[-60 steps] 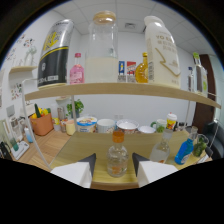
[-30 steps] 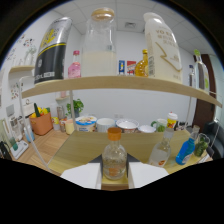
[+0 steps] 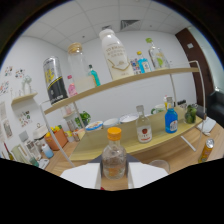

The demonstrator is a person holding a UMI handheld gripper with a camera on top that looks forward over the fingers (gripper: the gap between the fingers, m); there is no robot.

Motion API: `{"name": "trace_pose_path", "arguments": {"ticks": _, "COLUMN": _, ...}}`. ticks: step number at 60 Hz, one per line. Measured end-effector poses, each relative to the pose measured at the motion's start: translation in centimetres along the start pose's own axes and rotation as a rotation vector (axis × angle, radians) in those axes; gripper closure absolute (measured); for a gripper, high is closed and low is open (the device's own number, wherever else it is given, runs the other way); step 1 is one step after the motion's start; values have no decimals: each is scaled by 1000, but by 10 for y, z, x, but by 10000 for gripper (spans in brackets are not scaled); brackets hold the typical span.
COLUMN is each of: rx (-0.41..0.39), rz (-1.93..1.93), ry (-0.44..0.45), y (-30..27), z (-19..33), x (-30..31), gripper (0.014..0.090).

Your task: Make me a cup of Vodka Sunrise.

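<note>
A small clear bottle with an orange cap stands upright between my two white fingers, which press on its sides. My gripper is shut on this bottle, just above the wooden table. Beyond it on the wooden counter stand a clear bottle with a red label and a blue bottle. A clear cup sits just right of my right finger.
An upper shelf carries a black bottle, a cork-lidded jar, a tall white bottle and smaller bottles. Bowls, an orange pot and a can stand around the counter.
My fingers have come together on the orange-capped bottle. The view has swung and tilted, with the shelves now slanting and the bottle staying between the fingers.
</note>
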Motion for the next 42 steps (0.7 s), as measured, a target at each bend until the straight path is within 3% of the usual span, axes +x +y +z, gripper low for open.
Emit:
{"name": "trace_pose_path", "arguments": {"ticks": 28, "rx": -13, "rz": 1054, "ry": -153, "y": 17, "z": -6, "x": 18, "gripper": 696}}
{"name": "trace_pose_path", "arguments": {"ticks": 42, "rx": -36, "rz": 1471, "ry": -281, "y": 11, "z": -2, "x": 13, "gripper": 698}}
